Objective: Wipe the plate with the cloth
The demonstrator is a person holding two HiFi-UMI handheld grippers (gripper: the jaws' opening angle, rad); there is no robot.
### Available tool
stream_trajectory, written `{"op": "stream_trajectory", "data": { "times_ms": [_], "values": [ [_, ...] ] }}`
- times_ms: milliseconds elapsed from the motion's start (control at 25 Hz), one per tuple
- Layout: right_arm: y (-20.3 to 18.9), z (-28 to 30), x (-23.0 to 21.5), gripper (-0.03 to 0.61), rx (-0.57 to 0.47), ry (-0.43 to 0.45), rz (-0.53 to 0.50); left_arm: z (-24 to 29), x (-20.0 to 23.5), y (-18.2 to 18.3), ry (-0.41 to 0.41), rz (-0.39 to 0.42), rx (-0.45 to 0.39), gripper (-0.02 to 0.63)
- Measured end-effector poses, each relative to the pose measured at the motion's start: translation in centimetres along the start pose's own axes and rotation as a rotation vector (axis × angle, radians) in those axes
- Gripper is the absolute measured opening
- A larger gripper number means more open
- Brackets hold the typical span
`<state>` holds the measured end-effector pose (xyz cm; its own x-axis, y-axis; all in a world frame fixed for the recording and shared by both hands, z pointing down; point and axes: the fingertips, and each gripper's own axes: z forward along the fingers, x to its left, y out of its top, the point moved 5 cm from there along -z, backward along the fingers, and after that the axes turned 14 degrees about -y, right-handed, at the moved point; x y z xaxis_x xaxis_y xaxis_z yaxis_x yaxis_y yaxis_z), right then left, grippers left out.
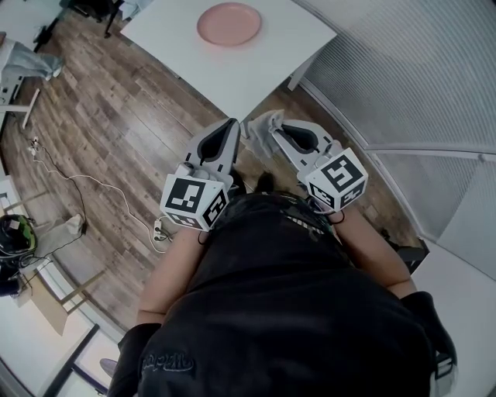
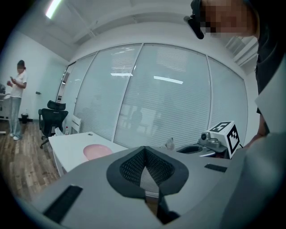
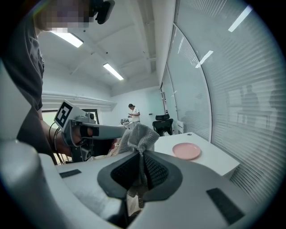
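At the far left of my head view a white cable (image 1: 93,182) trails over the wood floor (image 1: 116,108). In the left gripper view a person (image 2: 17,105) stands at that same edge, beside a black chair (image 2: 52,118). Next comes the left hand-held gripper (image 1: 231,128), held out in front of my operator's body. Its own view shows the jaws pressed together with nothing between them. Ahead of it the pink plate (image 1: 229,24) lies on the white table (image 1: 170,35), well apart from both tools (they hang over the floor, short of the table's near corner). Just right of the left tool, the cloth (image 1: 260,124) sticks up as a grey knitted bunch from the tip of the right hand-held gripper (image 1: 273,132). That one's jaws are clamped on the cloth: in the right gripper view the fabric runs down between the pads and a tuft stands above them. The two tips sit side by side and point toward the table; I cannot tell whether they touch. Furthest right, a curved glass wall (image 1: 403,70) with blinds runs past the table.
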<state>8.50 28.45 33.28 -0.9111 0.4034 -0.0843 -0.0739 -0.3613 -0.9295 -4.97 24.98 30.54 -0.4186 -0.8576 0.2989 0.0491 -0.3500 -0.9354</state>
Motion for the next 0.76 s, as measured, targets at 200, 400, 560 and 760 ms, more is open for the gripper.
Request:
{"op": "stream_trajectory", "data": {
  "times_ms": [200,400,560,760],
  "values": [
    [0.0,0.0,0.0,0.035,-0.006,0.013,-0.004,0.0,-0.3,-0.3,0.013,-0.005,0.000,0.017],
    [0.0,-0.2,0.0,0.036,-0.007,0.015,-0.008,-0.3,-0.5,-0.6,0.026,-0.011,0.005,0.015],
    [0.0,0.0,0.1,0.035,-0.004,0.022,-0.011,-0.5,-0.4,-0.7,0.030,-0.017,0.006,0.015],
    [-0.9,0.6,0.1,0.036,-0.002,0.025,-0.006,-0.4,0.1,-1.5,0.032,-0.019,0.014,0.015]
  ]
}}
